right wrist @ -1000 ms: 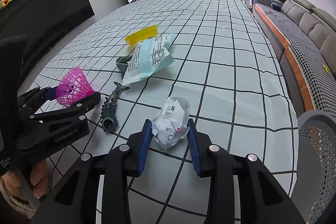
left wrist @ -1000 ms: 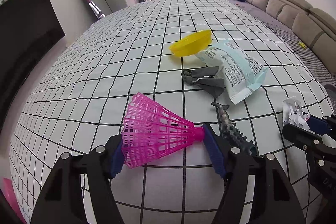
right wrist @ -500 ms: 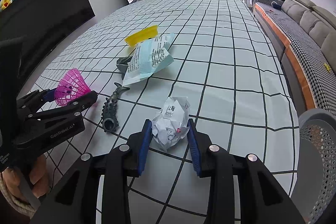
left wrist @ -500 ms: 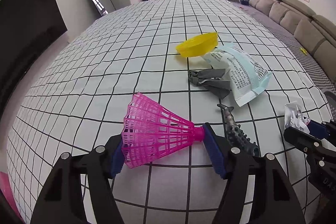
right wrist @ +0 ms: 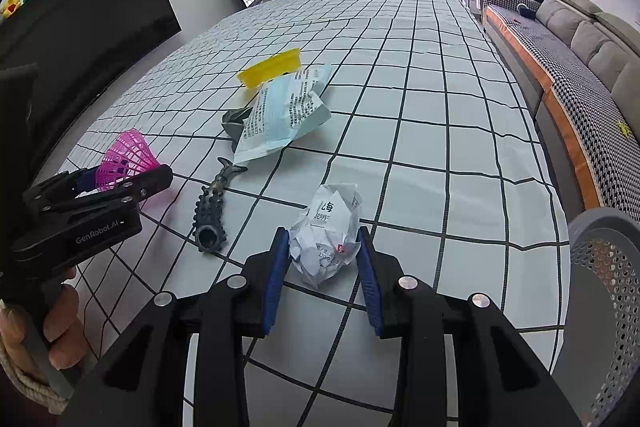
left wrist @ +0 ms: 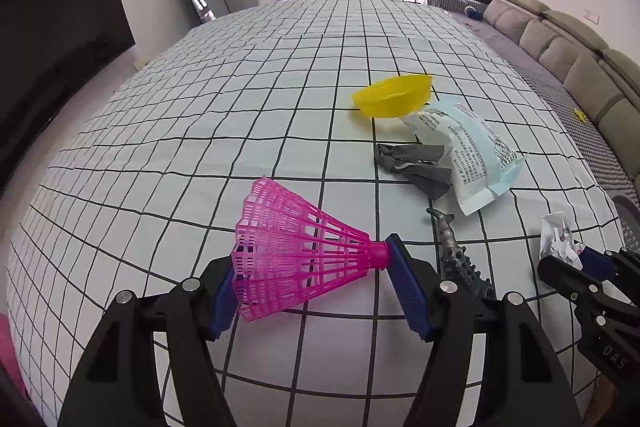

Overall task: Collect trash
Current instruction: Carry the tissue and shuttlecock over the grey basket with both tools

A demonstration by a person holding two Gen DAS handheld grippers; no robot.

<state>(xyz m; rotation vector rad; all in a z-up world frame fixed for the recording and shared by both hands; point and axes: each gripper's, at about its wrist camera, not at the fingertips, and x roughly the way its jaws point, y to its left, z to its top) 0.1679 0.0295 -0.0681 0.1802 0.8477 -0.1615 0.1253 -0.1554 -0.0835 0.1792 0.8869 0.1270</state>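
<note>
Checked tablecloth [left wrist: 280,99], shuttlecock [left wrist: 296,263] lifted higher

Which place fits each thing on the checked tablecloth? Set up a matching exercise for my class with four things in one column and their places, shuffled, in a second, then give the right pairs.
Things
1. pink shuttlecock
2. crumpled paper ball
3. yellow bowl
4. grey mesh bin

Places
A. farthest of the items on the tablecloth, just beyond the printed packet
B. between the blue pads of the left tongs
C. off the cloth's right edge, near the right tongs
D. between the blue pads of the right tongs

Pairs: 1-B, 2-D, 3-A, 4-C
</note>
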